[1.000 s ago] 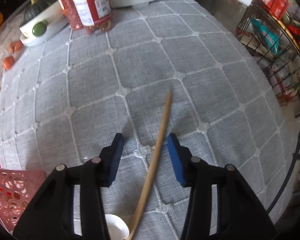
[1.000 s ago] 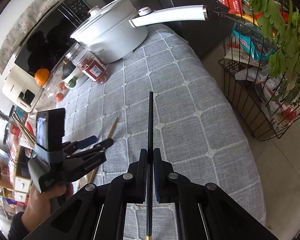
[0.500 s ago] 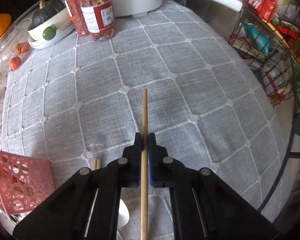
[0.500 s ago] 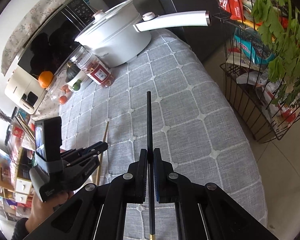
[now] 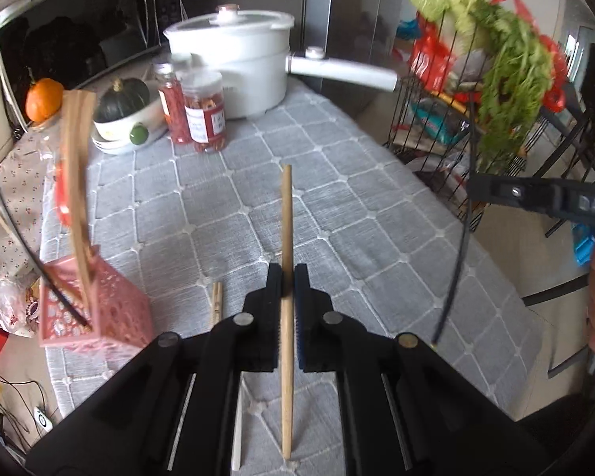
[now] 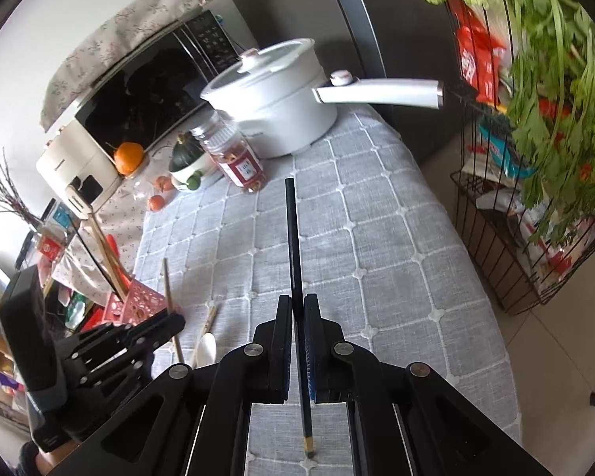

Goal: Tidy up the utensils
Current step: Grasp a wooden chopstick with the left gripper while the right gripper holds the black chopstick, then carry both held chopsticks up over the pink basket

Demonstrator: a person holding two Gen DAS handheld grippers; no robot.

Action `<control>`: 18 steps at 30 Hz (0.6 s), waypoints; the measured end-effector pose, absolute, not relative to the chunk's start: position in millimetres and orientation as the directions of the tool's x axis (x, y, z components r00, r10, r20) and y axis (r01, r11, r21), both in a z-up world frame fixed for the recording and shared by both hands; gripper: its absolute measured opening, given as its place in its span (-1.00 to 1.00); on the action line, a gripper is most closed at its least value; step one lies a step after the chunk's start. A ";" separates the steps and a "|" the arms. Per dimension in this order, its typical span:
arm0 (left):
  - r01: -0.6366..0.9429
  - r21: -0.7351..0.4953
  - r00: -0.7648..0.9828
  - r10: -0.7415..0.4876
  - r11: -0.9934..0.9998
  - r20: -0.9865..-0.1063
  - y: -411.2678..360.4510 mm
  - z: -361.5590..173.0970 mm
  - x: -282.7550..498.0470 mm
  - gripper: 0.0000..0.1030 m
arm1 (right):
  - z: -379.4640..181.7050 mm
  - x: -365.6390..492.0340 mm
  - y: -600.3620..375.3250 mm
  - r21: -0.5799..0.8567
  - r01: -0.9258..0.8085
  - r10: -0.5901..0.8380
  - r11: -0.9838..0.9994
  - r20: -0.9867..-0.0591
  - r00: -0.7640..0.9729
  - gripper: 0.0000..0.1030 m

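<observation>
Step in hand: both utensils lifted off the grey quilted tablecloth [image 5: 337,206], ready, I judge, for carrying to the holder.
Left gripper [image 5: 288,277]: jaws clamped tight on a long pale wooden stick [image 5: 286,238], gripped around mid-length, its tip pointing away over the cloth.
Right gripper [image 6: 296,309]: jaws pinched on a thin black chopstick [image 6: 291,238]; gold-banded end trails back between the arms.
Pink perforated plastic basket [image 5: 111,313]: at the left table edge, already holding upright wooden utensils [image 5: 75,182] and a black stick.
Left on cloth: a pair of short wooden chopsticks [image 5: 216,303] just beside the basket; a white spoon [image 6: 206,347] near them.
Next move: probably swing each stick over the basket, tip it upright, then ease the jaws apart.
</observation>
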State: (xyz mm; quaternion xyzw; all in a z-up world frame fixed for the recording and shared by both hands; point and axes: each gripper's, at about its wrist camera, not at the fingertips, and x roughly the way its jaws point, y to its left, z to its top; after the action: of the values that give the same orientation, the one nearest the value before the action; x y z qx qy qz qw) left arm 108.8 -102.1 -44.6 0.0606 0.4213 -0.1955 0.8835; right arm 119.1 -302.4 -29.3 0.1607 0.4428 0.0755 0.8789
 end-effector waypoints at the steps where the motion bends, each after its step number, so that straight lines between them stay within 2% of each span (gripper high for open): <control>1: 0.396 -0.067 0.578 -0.305 0.916 -0.757 -97.0 -40.4 103.5 -0.87 | -25.9 117.2 -301.1 0.348 0.003 0.276 0.938 -0.748 0.604 -0.89; 18: 0.430 -0.153 0.697 -0.435 0.890 -0.570 -55.8 23.6 52.2 -0.87 | 35.9 83.3 -263.8 0.302 -0.158 0.318 0.940 -0.611 0.725 -0.89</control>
State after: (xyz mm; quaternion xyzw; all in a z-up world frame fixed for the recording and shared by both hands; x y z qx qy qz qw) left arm 52.2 -55.8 23.6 -0.0042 0.3103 -0.2346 0.9212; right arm 83.3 -263.8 35.9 0.1150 0.3476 0.1290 0.9216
